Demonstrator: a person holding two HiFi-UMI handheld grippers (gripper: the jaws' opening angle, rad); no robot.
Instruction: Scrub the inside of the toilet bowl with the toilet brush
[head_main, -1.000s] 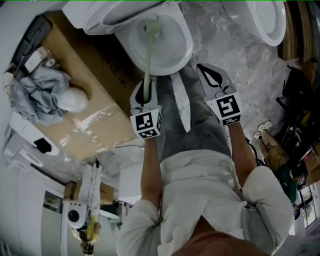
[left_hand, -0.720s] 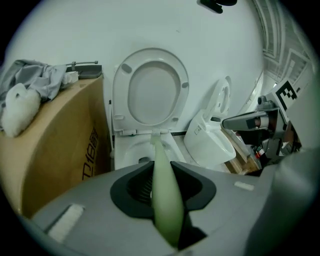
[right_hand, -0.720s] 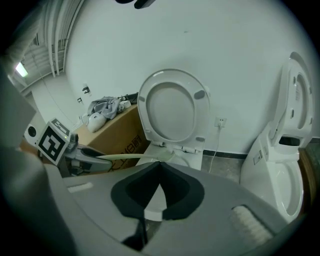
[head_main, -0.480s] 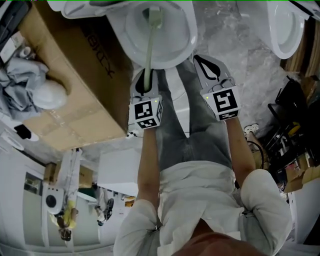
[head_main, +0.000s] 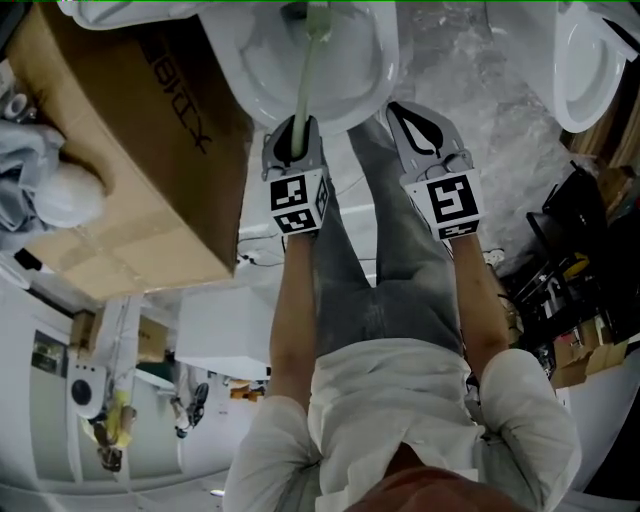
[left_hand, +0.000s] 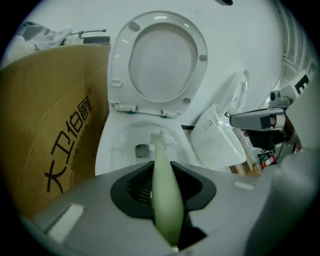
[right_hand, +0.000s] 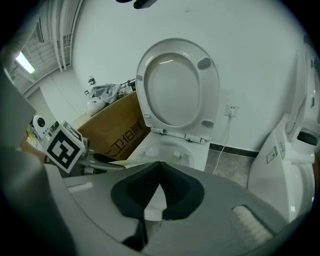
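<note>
The person wears a white short-sleeved shirt (head_main: 400, 400) (creased at the shoulders) and grey trousers (head_main: 385, 270), which fill the lower middle of the head view. Toward the upper middle, the left claw (head_main: 294, 122) and right claw (head_main: 396, 108) are pale grey shells with black ribbed linings. Each carries a white cube printed with black square markers, the left cube (head_main: 297, 204) and the right cube (head_main: 448, 205).

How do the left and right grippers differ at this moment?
The left gripper is shut on the pale green toilet brush; the right gripper is shut with nothing between its jaws. The left gripper sits at the front rim of the toilet bowl, with the brush head down inside; the right gripper sits off to the bowl's right. Both have grey bodies and marker cubes.
</note>
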